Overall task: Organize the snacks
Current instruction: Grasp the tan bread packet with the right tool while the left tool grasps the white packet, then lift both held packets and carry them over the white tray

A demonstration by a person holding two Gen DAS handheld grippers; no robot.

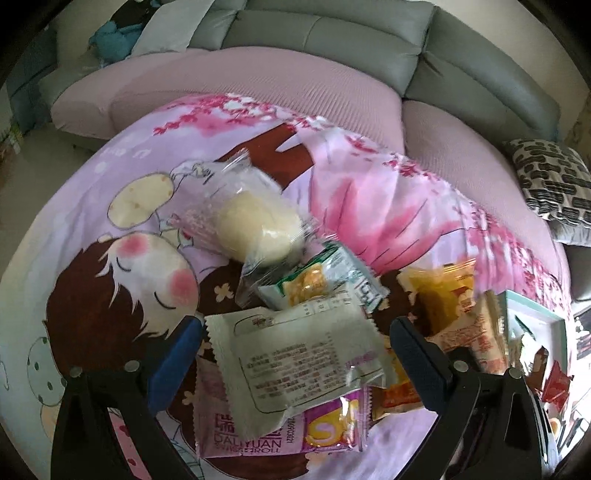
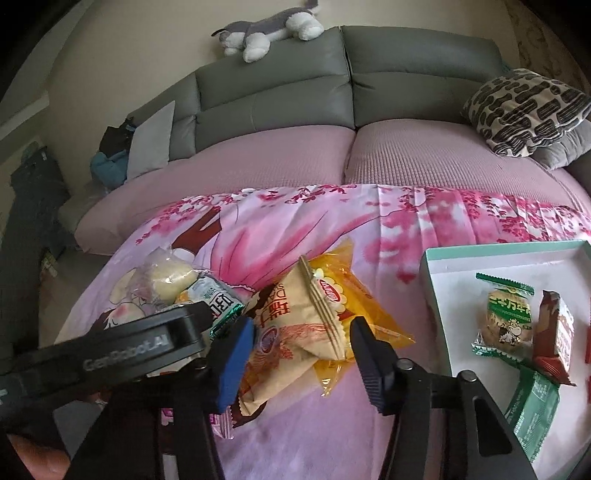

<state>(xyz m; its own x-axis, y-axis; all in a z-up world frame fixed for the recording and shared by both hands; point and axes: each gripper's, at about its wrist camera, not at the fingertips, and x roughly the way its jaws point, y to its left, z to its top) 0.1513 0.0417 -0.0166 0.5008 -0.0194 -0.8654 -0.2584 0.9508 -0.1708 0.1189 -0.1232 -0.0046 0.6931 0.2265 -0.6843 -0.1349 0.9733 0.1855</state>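
Observation:
Snack packets lie in a heap on a pink cartoon-print cloth (image 1: pixel 110 229). My left gripper (image 1: pixel 295 328) is open above a white packet (image 1: pixel 295 362) that lies back side up between its fingers. Under it lies a purple Swiss roll packet (image 1: pixel 258 435). Beyond are a clear-wrapped bun (image 1: pixel 255 225) and a green packet (image 1: pixel 325 277). My right gripper (image 2: pixel 301 326) is open around a beige packet (image 2: pixel 295 332) that lies on a yellow packet (image 2: pixel 351 295). A white box with a green rim (image 2: pixel 436 295) at the right holds a green biscuit packet (image 2: pixel 506 321) and a red-brown packet (image 2: pixel 557 328).
A sofa with pink seat covers (image 2: pixel 406 155) and grey backs stands behind the cloth. A black-and-white patterned cushion (image 2: pixel 524 110) lies at its right end, and a plush toy (image 2: pixel 269 29) lies on its back. The left gripper's body (image 2: pixel 110 350) shows at lower left in the right wrist view.

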